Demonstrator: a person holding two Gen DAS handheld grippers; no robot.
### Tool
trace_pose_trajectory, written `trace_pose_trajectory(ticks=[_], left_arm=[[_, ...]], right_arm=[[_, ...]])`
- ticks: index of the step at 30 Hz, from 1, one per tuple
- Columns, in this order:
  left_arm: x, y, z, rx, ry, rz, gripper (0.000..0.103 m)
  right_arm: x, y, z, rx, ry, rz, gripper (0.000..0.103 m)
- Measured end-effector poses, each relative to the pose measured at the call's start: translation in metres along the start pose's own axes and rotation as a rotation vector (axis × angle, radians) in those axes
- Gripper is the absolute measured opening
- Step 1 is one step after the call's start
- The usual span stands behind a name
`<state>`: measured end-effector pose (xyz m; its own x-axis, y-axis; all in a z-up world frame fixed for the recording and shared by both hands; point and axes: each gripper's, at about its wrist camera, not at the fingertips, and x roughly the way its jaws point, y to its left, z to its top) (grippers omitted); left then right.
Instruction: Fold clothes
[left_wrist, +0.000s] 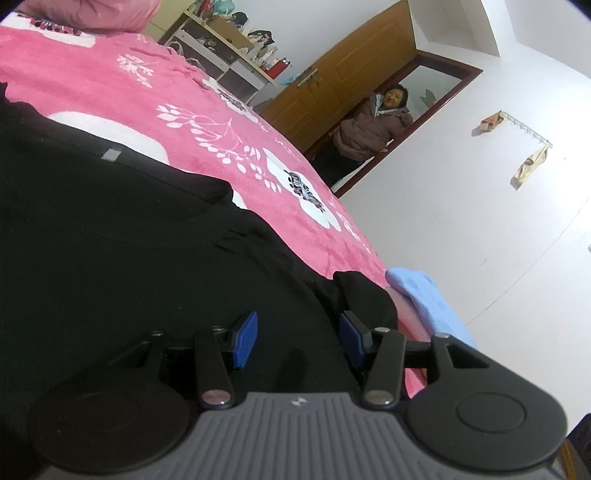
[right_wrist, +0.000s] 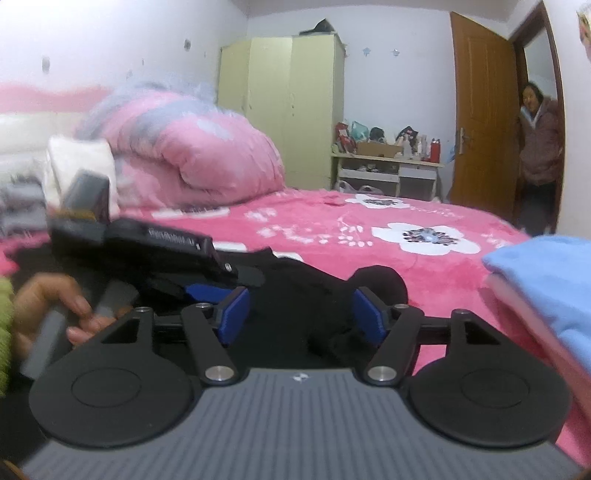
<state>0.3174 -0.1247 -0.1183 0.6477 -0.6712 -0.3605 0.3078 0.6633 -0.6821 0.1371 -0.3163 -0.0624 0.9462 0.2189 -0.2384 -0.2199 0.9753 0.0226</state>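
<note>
A black garment (left_wrist: 110, 236) is lying on the near side of the pink bed cover (left_wrist: 122, 85). The left gripper (left_wrist: 297, 338) and right gripper (right_wrist: 303, 314) are hovering over it with jaws spread, pinching nothing. Folded blue and pink clothes (right_wrist: 546, 280) are sitting just to the right.

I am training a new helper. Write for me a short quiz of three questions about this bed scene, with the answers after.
1. True or false: the black garment lies on the pink floral blanket.
2. Multiple choice: the folded light blue cloth in the right wrist view is (A) right of the right gripper, (B) left of it, (C) between its pads.
3. Short answer: what stands in the open doorway beside the brown door?

Key:
1. True.
2. A.
3. A person in a padded jacket.
</note>
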Motion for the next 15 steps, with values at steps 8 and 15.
trace_pose_trajectory(ticks=[8,15], left_arm=[[0.000,0.002,0.000,-0.004,-0.003,-0.013,0.053],[-0.001,0.006,0.000,-0.028,-0.010,-0.041,0.053]], right_arm=[[0.004,-0.057,-0.010,0.334,0.028,0.070,0.064],[0.013,-0.066,-0.016,0.410,0.057,0.085,0.064]])
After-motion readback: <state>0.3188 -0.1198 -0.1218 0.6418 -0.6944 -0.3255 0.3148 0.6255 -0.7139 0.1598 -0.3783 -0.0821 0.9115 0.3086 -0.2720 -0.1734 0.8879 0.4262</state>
